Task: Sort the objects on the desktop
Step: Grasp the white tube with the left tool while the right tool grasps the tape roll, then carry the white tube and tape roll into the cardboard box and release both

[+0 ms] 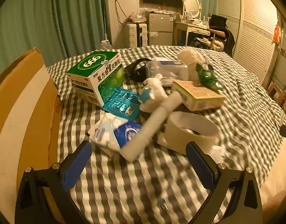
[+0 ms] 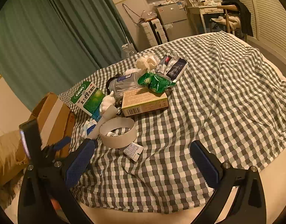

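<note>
A pile of objects lies on a checked cloth. In the left wrist view I see a green 999 medicine box, a blue blister pack, a white tube, a tissue pack, a white tape ring, a tan box and a green packet. My left gripper is open and empty, just short of the tube's near end. My right gripper is open and empty, near the tape ring and a small sachet. The left gripper shows in the right wrist view.
A cardboard box stands at the left edge of the cloth and shows in the right wrist view. A clear plastic container and white wads lie at the pile's far side. Green curtains hang behind.
</note>
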A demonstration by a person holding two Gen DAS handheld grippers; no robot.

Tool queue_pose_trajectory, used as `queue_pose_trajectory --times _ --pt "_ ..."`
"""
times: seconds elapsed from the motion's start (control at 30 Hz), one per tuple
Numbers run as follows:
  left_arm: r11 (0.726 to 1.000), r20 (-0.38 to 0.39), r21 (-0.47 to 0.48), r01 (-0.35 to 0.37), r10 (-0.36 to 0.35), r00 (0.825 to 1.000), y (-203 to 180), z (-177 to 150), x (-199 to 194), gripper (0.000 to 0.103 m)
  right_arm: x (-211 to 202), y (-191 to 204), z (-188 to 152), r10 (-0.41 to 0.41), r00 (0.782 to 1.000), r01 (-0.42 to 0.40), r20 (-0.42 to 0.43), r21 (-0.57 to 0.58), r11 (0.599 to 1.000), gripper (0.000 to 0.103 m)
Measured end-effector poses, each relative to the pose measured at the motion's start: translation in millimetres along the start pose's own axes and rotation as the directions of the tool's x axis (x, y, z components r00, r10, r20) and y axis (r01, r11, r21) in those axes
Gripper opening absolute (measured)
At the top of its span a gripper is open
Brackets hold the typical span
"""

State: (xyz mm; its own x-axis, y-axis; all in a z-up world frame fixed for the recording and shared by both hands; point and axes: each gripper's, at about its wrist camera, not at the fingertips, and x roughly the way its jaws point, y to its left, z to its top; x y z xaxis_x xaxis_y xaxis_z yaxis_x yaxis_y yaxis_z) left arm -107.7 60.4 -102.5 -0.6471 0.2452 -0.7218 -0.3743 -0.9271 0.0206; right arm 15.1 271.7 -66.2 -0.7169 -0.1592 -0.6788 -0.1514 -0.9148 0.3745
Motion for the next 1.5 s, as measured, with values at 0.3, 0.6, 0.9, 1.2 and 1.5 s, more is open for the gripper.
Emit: queue_pose_trajectory --times 0.3,0.6,0.9,1.2,1.5 --pt "0.998 -0.032 0.054 0.036 -0.034 0.999 1 11 38 0.046 21 5 1 -0.018 0.999 0.017 -0.046 -0.027 0.999 0.103" --pt "0.999 0.033 -0.034 0.016 -0.015 0.999 17 -1 1 0.013 59 25 5 0.002 0.995 -0.015 -0.102 -0.128 0.992 0.103" --pt "0.987 0.008 -0.155 -0.049 0.051 0.999 46 -18 -5 0.013 121 50 11 0.022 0.979 -0.059 -0.202 -0.183 0.981 0.103" --pt "0.974 -0.030 -0.223 -0.029 0.023 0.999 48 -32 9 0.013 147 48 13 0.045 0.957 -0.089 -0.286 -0.142 0.986 0.084" --pt "0.967 -0.036 -0.251 -0.035 0.026 0.999 44 -31 -11 0.013 106 59 -3 0.057 0.969 -0.106 -0.241 -0.195 0.975 0.083"
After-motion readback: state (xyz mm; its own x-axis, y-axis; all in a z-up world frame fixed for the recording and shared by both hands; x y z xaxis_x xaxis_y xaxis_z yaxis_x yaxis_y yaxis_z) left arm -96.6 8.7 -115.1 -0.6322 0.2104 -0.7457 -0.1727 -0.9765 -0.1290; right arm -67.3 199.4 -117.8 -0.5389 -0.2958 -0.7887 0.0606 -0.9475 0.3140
